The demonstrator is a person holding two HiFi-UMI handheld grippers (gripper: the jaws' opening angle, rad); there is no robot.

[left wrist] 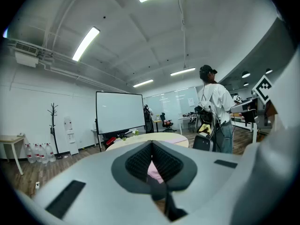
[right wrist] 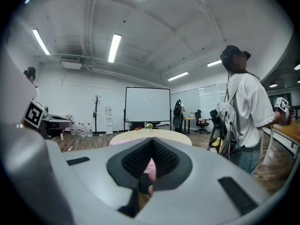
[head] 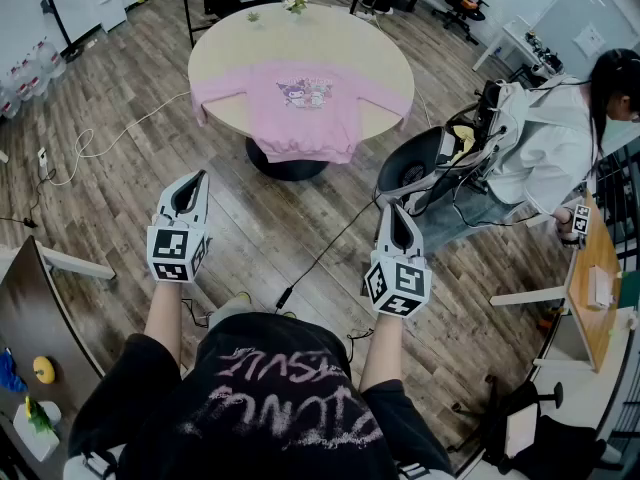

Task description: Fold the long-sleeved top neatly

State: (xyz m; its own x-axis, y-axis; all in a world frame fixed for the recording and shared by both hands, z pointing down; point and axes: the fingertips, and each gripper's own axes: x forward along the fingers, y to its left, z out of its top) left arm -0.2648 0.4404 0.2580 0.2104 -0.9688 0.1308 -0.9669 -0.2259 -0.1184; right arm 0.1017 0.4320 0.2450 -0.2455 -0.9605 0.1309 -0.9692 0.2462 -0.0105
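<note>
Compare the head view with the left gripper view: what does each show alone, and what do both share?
Head view only: the printed front of the pink top, its sleeves hanging over the edge, and the wearer's black T-shirt. Left gripper view only: the whiteboard, ceiling lights and coat stand. Both: the round table, some of the top, the person in white, and the left hand-held gripper, its jaws together.

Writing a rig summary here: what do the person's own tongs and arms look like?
The left tongs and right tongs are pale grey shells tapering to a tip, with black ribbed pads set in a dark teardrop recess. Each carries a cube of black-and-white square markers at the rear. The person wears a black short-sleeved T-shirt with pale lettering.
</note>
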